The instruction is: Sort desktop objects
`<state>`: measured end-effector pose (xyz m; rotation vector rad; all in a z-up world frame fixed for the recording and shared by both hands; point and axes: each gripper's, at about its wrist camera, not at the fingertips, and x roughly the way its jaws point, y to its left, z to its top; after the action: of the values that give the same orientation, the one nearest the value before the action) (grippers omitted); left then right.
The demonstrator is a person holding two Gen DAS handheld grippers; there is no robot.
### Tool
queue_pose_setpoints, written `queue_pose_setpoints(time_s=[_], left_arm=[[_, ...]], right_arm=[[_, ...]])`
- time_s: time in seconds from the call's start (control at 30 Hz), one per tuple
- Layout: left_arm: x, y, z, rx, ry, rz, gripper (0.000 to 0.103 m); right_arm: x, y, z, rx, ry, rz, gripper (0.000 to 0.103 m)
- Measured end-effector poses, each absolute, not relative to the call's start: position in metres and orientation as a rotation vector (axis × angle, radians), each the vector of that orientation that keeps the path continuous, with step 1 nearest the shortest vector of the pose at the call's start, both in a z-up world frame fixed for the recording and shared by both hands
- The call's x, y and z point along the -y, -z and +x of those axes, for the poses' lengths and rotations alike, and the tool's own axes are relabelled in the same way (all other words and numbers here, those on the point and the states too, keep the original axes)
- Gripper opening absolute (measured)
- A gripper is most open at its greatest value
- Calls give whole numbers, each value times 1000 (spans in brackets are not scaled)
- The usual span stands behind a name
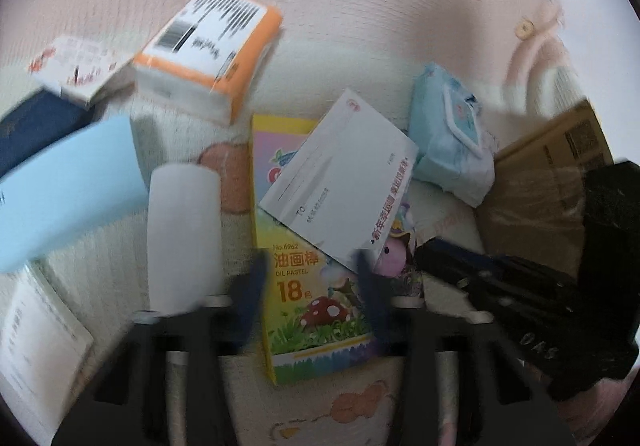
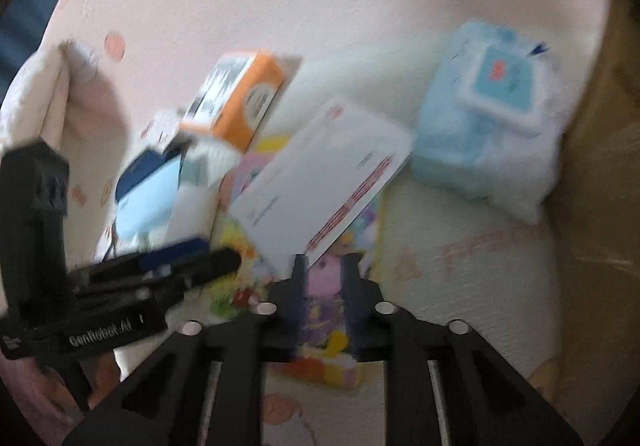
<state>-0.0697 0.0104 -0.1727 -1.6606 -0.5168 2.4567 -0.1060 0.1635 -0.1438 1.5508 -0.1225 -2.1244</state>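
My left gripper [image 1: 310, 286] is open and empty, its fingers straddling the near end of a yellow oil pastel box [image 1: 316, 310] on the pink patterned mat. A white envelope [image 1: 340, 182] lies tilted across that box. My right gripper [image 2: 322, 278] is open with a narrower gap, empty, hovering over the same pastel box [image 2: 320, 346] just below the envelope [image 2: 320, 182]. The right gripper also shows in the left wrist view [image 1: 520, 294] at the right, and the left gripper shows in the right wrist view [image 2: 160, 270] at the left. Both views are motion-blurred.
An orange tissue pack [image 1: 208, 54], a white roll [image 1: 184, 234], a light blue box [image 1: 64, 190], a dark blue book [image 1: 36, 122] and white booklets [image 1: 36, 346] lie left. A blue wet-wipe pack [image 1: 452, 138] and a cardboard box [image 1: 552, 182] are right.
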Motion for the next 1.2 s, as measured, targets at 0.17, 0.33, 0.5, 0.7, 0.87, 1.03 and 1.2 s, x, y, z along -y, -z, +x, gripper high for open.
queue_pose_setpoints(time_s=[0.17,0.33,0.5,0.7,0.87,1.03,1.2], left_arm=[[-6,185,-67,555,-2398,-1706,7],[-10,192,-81,558,-2382,-1680,6],[-21,191,-108,461,-2409,-1645,6],[-18,188,-150,378,-2462,-1594,6],[-12,195,-183,350,-2481,-1624,6],[-7,202,-198,384,-2499,-1646,4],[-17,199,-196,312,-2518,-1631,5]], right_arm=[[-162,159,-104,198,2062,1610,12],[-152,161,-107,121,2073,1572,12],[-138,160,-125,77,2101,1513,12],[-134,161,-159,138,2144,1472,12],[-129,163,-185,226,2177,1429,11],[-120,175,-208,229,2191,1473,11],[-125,174,-216,270,2194,1493,11]])
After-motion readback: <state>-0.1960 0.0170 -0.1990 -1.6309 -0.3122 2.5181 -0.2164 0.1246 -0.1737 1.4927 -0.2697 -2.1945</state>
